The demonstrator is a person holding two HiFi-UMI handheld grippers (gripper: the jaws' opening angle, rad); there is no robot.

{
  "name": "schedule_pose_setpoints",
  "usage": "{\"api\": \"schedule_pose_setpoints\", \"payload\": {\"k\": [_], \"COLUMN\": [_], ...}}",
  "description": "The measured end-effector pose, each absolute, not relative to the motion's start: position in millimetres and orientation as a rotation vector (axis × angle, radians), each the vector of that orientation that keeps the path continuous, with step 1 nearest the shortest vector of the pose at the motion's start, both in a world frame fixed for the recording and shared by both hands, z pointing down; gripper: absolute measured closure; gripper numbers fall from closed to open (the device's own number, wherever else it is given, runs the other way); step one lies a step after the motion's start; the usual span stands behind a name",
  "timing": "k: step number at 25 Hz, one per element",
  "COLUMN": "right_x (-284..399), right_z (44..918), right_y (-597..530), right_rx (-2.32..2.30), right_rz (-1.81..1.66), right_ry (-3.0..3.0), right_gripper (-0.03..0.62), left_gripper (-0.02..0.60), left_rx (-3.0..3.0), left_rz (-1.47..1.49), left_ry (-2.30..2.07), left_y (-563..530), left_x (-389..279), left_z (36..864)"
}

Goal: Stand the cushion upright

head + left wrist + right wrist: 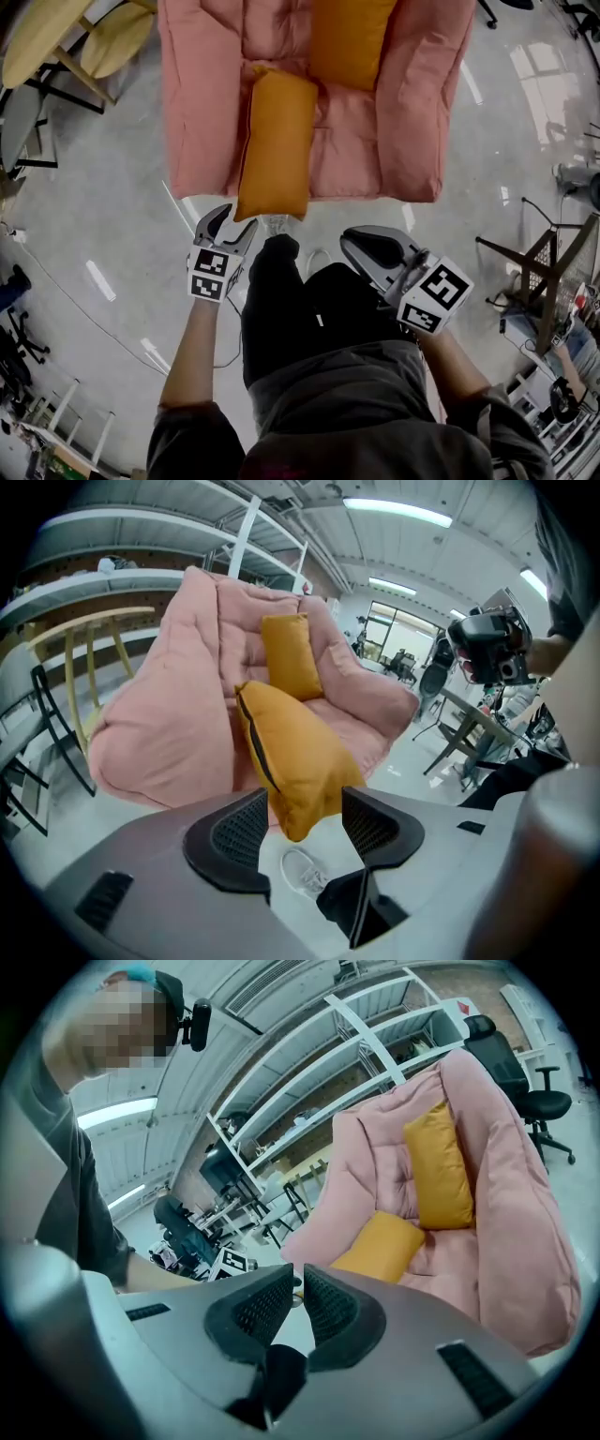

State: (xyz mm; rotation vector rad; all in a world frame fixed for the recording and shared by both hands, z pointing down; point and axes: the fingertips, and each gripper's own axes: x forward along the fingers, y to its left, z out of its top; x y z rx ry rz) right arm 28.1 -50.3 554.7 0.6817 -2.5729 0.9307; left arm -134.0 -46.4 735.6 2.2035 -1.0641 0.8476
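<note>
my left gripper (236, 220), jaws wide and empty, hung just near of the orange cushion (277, 145), which lay on the left of the pink armchair (202, 112) seat; my right gripper (354, 246) was nearly closed, empty.

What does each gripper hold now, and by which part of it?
Nothing is held. The left gripper is open, the near end of the orange cushion in front of its jaws but not pressed. The right gripper is shut and empty.
</note>
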Motion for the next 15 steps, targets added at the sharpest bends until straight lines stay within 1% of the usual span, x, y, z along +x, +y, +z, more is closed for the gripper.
{"api": "schedule_pose_setpoints", "payload": {"k": [5, 6, 8, 9, 11, 15], "right_x": [21, 20, 18, 18, 18, 27], "right_z": [581, 583, 583, 582, 577, 554], "right_y": [-62, -65, -73, -77, -85, -99], "right_rx": [0.667, 0.667, 0.674, 0.681, 0.699, 0.746], "right_rz": [0.97, 0.978, 0.984, 0.986, 0.988, 1.008], "right_ry": [-2.547, -2.547, -2.549, -2.551, -2.554, -2.56], "right_gripper": [0.577, 0.577, 0.577, 0.577, 0.577, 0.577], "left_gripper": [0.341, 0.362, 0.457, 0.488, 0.513, 0.531], "left_rx": [2.141, 2.121, 2.086, 2.077, 2.07, 2.036], "left_rz": [0.9, 0.888, 0.845, 0.821, 0.753, 0.502], "left_ry": [-0.988, -0.971, -0.939, -0.926, -0.899, -0.872], "left_y": [-45, -45, -47, -49, -55, -72], "left_x": [-135, -135, -133, -132, -128, -113], "left_z": [774, 778, 781, 779, 768, 717]}}
